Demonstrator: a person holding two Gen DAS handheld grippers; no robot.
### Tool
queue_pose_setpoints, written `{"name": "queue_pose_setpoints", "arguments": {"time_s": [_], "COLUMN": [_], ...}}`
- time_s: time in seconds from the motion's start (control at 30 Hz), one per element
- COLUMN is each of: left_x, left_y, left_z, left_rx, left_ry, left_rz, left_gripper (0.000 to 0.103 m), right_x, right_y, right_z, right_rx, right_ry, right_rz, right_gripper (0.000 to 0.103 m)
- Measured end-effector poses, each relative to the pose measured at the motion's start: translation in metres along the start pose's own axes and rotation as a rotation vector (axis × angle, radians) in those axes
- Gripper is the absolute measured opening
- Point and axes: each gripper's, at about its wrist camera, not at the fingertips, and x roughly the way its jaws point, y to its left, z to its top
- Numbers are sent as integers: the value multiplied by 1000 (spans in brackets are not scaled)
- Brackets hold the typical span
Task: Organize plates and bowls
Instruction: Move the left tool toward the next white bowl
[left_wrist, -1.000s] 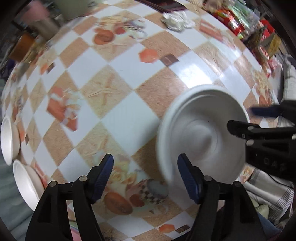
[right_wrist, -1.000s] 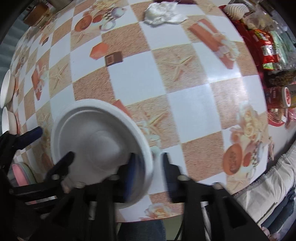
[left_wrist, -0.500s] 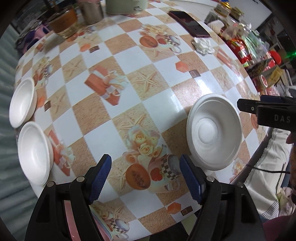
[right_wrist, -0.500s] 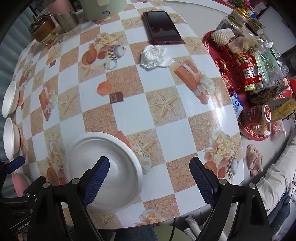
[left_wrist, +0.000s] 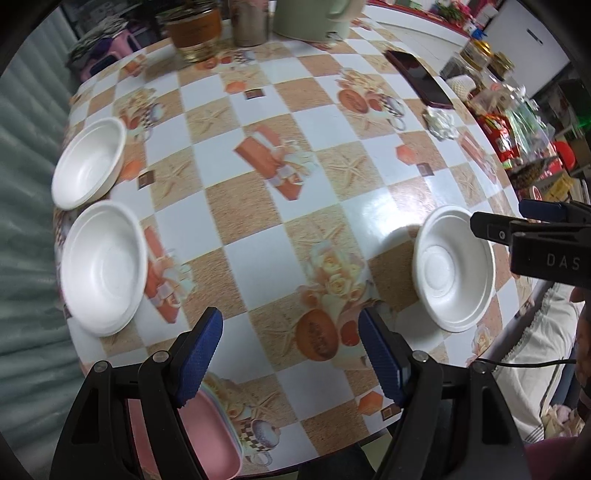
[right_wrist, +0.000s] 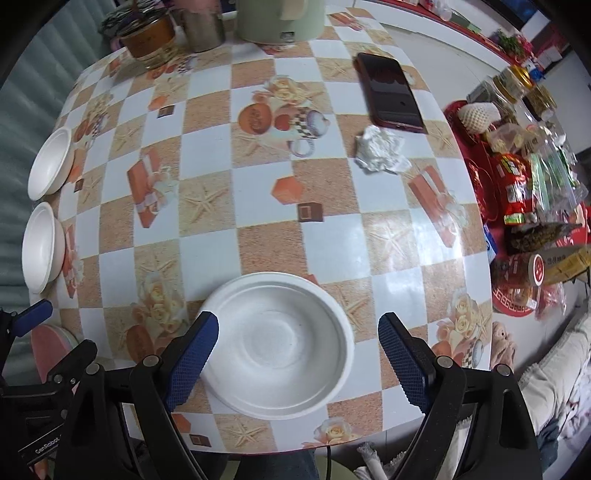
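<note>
A white foam bowl (right_wrist: 277, 343) stands upright near the table's front edge; the left wrist view shows this bowl (left_wrist: 454, 269) at the right. My right gripper (right_wrist: 299, 358) hangs open above it, its pads clear of the rim on both sides. Over the printed tablecloth my left gripper (left_wrist: 291, 354) is open with nothing between its fingers. Two more white bowls (left_wrist: 88, 162) (left_wrist: 103, 262) sit side by side at the table's left edge. A stack of pink plates (left_wrist: 207, 439) lies under the left gripper at the front left corner.
At the back stand a green kettle (right_wrist: 280, 18), a metal cup (right_wrist: 203, 29) and an amber jar (right_wrist: 149, 33). A dark phone (right_wrist: 389, 92) and a crumpled tissue (right_wrist: 380, 151) lie at the right. Beyond them is a red tray of snacks (right_wrist: 517, 184).
The right gripper let go of the white bowl, opened wide and rose. The left gripper also rose and drew back, so the two bowls at the left edge came into view.
</note>
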Motion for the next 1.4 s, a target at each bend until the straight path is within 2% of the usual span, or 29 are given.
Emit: {"name": "queue_pose_setpoints", "arguments": {"time_s": [0.63, 1.0, 1.2, 1.4], "left_x": [-11, -12, 0, 24], "left_y": [80, 166, 213, 234], "left_z": [-21, -25, -24, -16], "left_rx": [-213, -400, -522, -542], "left_ry": [-33, -45, -47, -21], "left_rz": [34, 152, 197, 224], "left_gripper": [79, 79, 79, 79], "right_x": [-3, 9, 25, 47], "right_y": [106, 184, 227, 260], "right_z": [18, 42, 61, 79], "right_rx": [-228, -332, -332, -321], "right_ry": [2, 31, 67, 104], "right_rz": [21, 92, 153, 175], "right_gripper": [89, 89, 89, 89]}}
